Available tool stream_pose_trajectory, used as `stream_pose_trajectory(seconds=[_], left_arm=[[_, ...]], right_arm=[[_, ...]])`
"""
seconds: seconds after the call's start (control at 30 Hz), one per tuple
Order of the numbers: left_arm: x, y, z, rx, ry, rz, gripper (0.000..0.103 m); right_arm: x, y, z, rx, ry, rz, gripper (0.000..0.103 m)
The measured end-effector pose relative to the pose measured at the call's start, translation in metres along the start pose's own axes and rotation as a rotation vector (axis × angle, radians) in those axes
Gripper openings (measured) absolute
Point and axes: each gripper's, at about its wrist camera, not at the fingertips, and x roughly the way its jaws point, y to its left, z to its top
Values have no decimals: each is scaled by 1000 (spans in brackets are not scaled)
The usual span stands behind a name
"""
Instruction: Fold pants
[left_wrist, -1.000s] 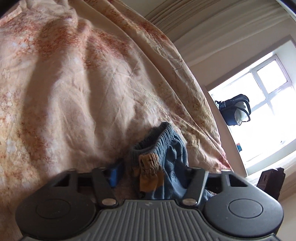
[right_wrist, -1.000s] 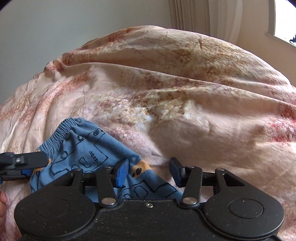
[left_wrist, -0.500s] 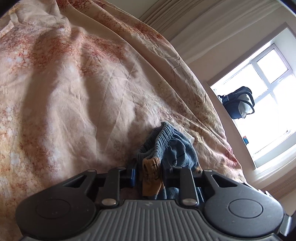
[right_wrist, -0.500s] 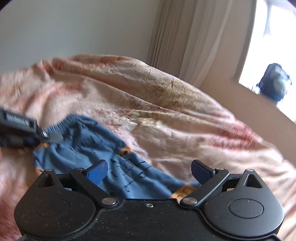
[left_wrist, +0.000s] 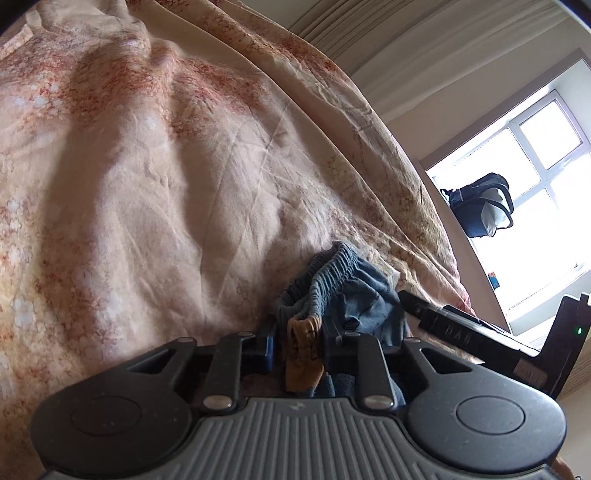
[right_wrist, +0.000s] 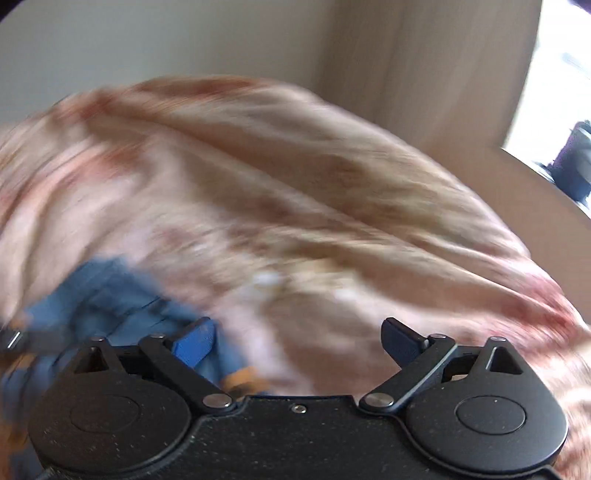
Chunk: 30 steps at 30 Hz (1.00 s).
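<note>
A bed (left_wrist: 155, 192) under a rumpled peach floral cover fills both views, with a bright window (left_wrist: 532, 155) and a dark backpack (left_wrist: 480, 206) beyond. The left gripper (left_wrist: 299, 341) sits low over the cover, its fingers nearly closed on the gathered waistband of small blue pants (left_wrist: 343, 291) with orange trim. The pants lie bunched, waistband pointing away. The right gripper (right_wrist: 299, 338), in a blurred view, hangs with fingers spread wide, holding nothing, beside the pants.

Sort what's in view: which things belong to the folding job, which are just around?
Job: pants, pinched by left tool; right tool, open, nothing held.
Around: bedspread, bag at window, curtain.
</note>
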Motion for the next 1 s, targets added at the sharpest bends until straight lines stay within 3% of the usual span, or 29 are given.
stream_pose_trajectory(seconds=[0.03,0.13,0.2,0.23,0.33,0.4,0.57,0.83,1.0], left_arm=[[0,0,0,1,0,0,26],[0,0,-1,-1,-4,1,29],[-1,1,0,-20,-4,-10,30],[-1,2,0,-22,-3,-11,30],[0,0,-1,-1,-7,-3,31],[0,-1,-1,18,-8,1,29],[1,-2,0,23,-10,-9,25],[-3,-10,-2,93,-28,22,24],[-5,-17,-4,148,-43,57,30]], right_arm=[[-1,-5,3,24,0,20,88],[-13,-6,11,49,-25,189,91],[-15,5,17,1,-32,262,97],[-11,12,19,-38,-16,259,98],[7,26,18,-128,61,150,95],[7,24,14,-110,57,69,94],[-45,2,-6,-67,21,-68,97],[-156,-13,-111,-42,42,-196,100],[-164,-14,-155,73,16,-236,101]])
